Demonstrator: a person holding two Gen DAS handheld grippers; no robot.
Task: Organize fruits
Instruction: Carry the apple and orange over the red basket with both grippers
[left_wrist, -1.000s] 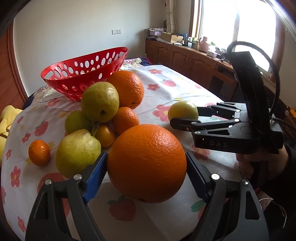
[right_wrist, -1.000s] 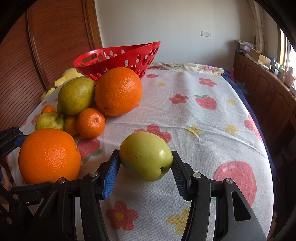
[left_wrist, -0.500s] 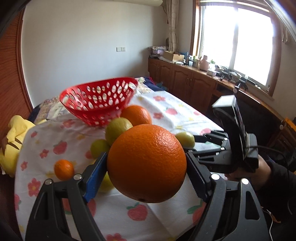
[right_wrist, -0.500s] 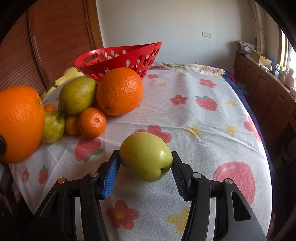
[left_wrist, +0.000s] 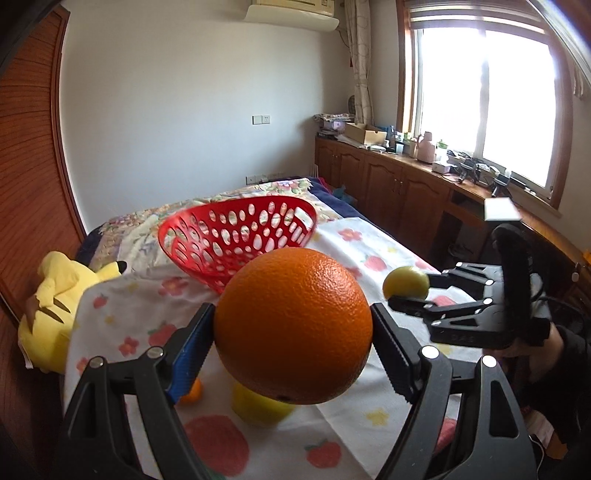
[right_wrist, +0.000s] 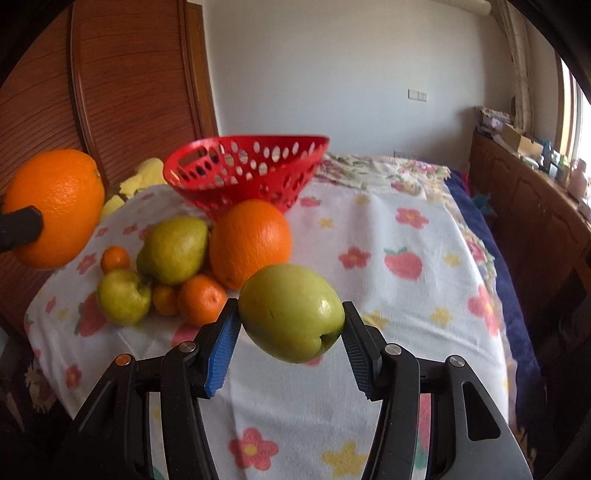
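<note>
I had the big orange (left_wrist: 293, 326) clamped between the pads of my left gripper (left_wrist: 293, 328), lifted clear of the flowered cloth (right_wrist: 388, 295), on the near side of the red basket (right_wrist: 245, 168). My right gripper (right_wrist: 291, 323) was closed on the green apple (right_wrist: 291, 312), also off the cloth and nearer to me than the basket; through the left wrist camera that gripper showed off to the right of the basket, with the person's hand (left_wrist: 532, 343) around its handle.

Between the held fruit and the basket, the pile sat on the cloth: a tangerine (right_wrist: 202, 299) and a small pear (right_wrist: 123, 295) nearest me, a smaller tangerine (right_wrist: 165, 299) wedged between them, another small tangerine (right_wrist: 115, 258) farther left. Behind them a large pear (right_wrist: 173, 247) leaned beside a second orange (right_wrist: 251, 242), which sat just in front of the basket's wall; whether it touched I couldn't tell.

The basket stood tilted, empty as far as I could see through its holes. Left of it lay a yellow plush toy (left_wrist: 55, 310) at the cloth's edge. Beyond the basket ran the wooden cabinets (left_wrist: 399, 184) under the window (left_wrist: 484, 99).
</note>
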